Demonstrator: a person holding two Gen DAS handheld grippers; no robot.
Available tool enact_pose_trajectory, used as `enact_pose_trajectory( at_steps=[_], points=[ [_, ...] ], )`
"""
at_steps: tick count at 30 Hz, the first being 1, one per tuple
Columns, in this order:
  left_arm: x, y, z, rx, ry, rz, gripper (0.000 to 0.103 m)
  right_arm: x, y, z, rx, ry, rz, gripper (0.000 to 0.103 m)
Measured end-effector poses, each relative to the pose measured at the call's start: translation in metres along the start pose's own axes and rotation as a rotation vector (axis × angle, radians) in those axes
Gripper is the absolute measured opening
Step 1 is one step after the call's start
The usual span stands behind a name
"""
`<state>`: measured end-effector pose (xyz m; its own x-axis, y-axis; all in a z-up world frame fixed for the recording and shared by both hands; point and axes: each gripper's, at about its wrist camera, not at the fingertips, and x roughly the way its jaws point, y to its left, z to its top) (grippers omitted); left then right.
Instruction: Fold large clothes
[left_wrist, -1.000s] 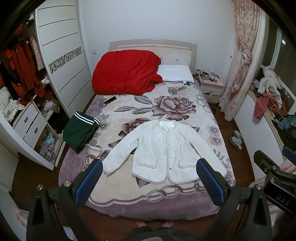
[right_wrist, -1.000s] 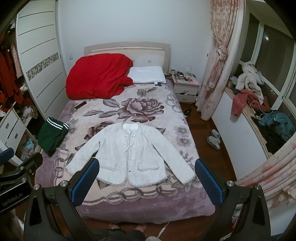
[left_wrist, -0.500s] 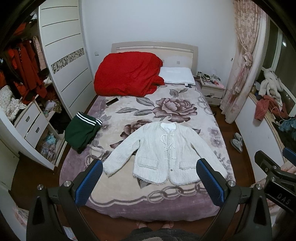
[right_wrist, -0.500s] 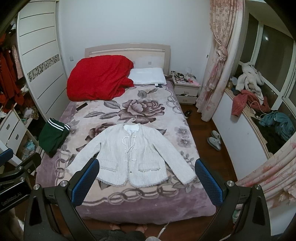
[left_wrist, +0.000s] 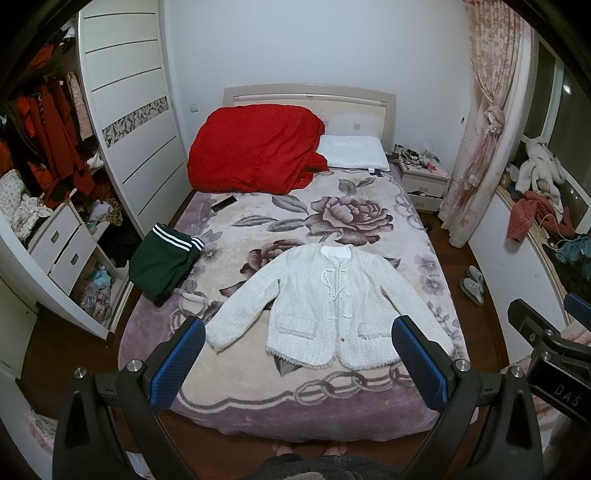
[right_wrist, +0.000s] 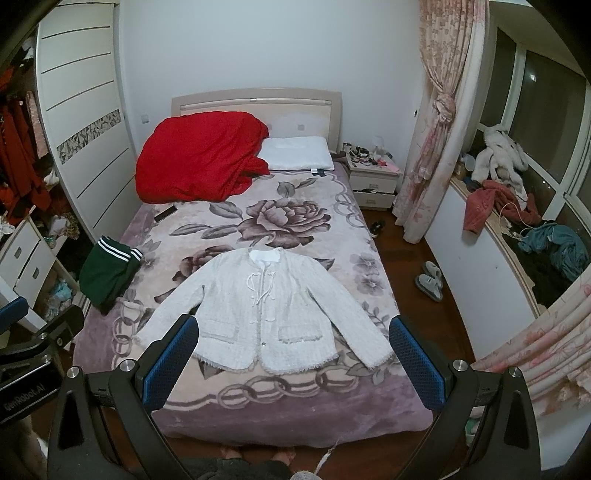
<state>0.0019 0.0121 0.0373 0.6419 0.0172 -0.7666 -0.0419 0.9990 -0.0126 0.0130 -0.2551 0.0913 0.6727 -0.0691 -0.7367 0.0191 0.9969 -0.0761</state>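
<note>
A white knitted cardigan (left_wrist: 332, 306) lies flat, front up, sleeves spread, on the near half of the bed (left_wrist: 258, 391); it also shows in the right wrist view (right_wrist: 266, 306). My left gripper (left_wrist: 299, 343) is open and empty, held high above the foot of the bed. My right gripper (right_wrist: 295, 343) is open and empty at about the same height, to the right of the left one. Neither touches the cardigan.
A folded green garment with white stripes (left_wrist: 162, 258) lies at the bed's left edge. A red duvet (left_wrist: 255, 147) and white pillow (left_wrist: 354, 151) sit at the head. A phone (left_wrist: 223, 203) lies nearby. Wardrobe left, nightstand (left_wrist: 424, 184), curtain and slippers (left_wrist: 472, 284) right.
Both views have tilted slightly upward and drawn back a little; the cardigan sits lower in the frames. Nothing on the bed has moved. Both grippers stay open.
</note>
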Motion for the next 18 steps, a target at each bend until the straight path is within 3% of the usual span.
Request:
enact_pose_trajectory(
  at_steps=[15, 18],
  points=[
    [0.005, 0.007, 0.004, -0.012, 0.008, -0.009, 0.103, -0.002, 0.002, -0.005, 0.000, 0.000, 0.002, 0.103],
    [0.020, 0.010, 0.006, -0.022, -0.033, 0.009, 0.103, 0.000, 0.005, -0.003, 0.013, -0.001, -0.001, 0.103]
  ],
)
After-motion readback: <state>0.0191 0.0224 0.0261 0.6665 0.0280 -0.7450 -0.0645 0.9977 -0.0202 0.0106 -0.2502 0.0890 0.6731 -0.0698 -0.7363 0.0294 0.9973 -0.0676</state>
